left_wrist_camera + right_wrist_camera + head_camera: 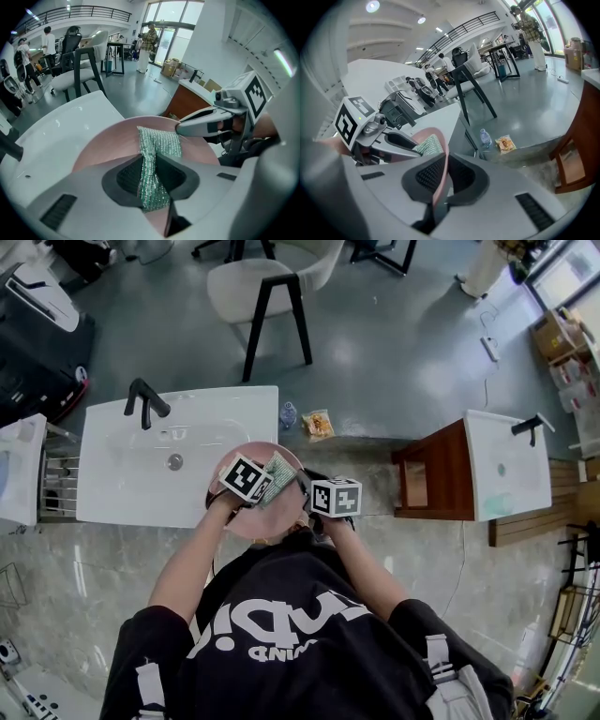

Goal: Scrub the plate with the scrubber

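A pink plate (246,518) is held over the right end of a white sink counter (112,479). My right gripper (439,185) is shut on the plate's rim (441,164), holding it edge-on. My left gripper (151,180) is shut on a green mesh scrubber (159,143), which lies flat against the plate's face (112,140). In the head view the scrubber (278,474) shows between the two marker cubes, with the left gripper (258,488) beside the right gripper (314,502).
The white counter has a basin and a black faucet (143,401) at its far side. A water bottle (288,414) and a snack packet (319,424) lie on the floor beyond. A chair (267,282) stands further off, and a wooden cabinet (436,470) with a second sink is to the right.
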### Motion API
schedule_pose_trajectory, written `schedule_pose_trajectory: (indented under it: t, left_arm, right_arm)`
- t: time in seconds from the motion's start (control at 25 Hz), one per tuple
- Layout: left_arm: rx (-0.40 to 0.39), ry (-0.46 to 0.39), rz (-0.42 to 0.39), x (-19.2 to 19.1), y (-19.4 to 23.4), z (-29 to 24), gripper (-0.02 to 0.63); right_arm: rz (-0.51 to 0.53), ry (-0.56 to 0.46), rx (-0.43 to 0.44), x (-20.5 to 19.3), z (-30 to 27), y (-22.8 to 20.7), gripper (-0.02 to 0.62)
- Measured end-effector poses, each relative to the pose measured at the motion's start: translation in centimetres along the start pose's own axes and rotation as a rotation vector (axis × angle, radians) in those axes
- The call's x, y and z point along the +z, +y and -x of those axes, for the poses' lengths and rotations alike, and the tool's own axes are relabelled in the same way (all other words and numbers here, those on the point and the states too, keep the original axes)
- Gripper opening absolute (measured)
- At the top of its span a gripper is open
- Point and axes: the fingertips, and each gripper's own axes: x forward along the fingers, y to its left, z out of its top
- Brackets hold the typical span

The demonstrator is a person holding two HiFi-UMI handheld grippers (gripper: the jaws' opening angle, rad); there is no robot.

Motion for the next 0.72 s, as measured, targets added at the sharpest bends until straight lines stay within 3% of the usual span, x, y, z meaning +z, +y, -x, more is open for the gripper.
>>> schedule_pose_trajectory:
  t: [0.72]
  left_arm:
    - [0.147, -0.07, 0.07, -1.1, 4.6, 1.9, 0.098]
  right_arm:
    - [0.022, 0.001, -0.013, -0.1, 0.0, 0.0, 0.031]
